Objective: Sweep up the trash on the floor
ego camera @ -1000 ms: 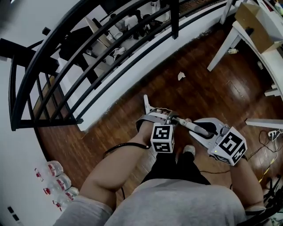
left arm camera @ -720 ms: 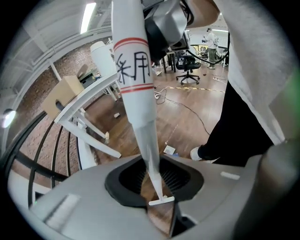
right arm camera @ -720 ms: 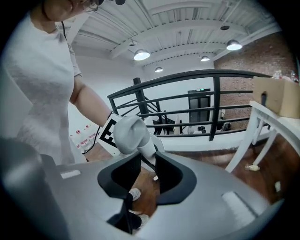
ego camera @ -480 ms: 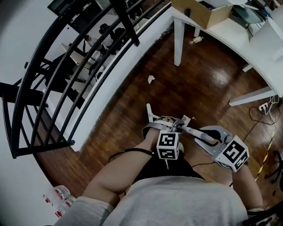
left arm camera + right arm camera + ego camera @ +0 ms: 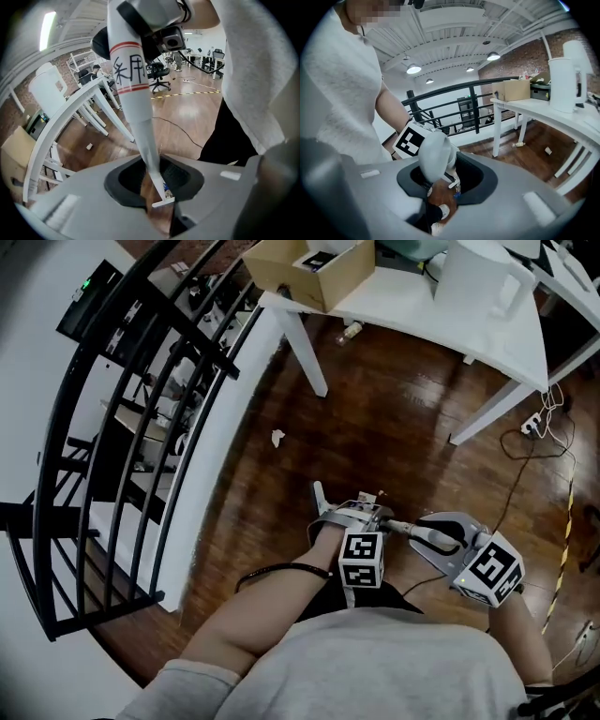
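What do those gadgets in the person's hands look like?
Each hand works a light grey moulded plastic tool: the left gripper and the right gripper. Each carries a white cube printed with black square markers. A black cable loops off the left forearm. The person wears a grey short-sleeved shirt.

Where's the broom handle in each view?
Head view: broom handle, lower centre, nearly level.
Left gripper view: centre, white with red bands, running down between the jaws.
Right gripper view: lower left of centre, grey end between the jaws.
Shared landmark: the white table.
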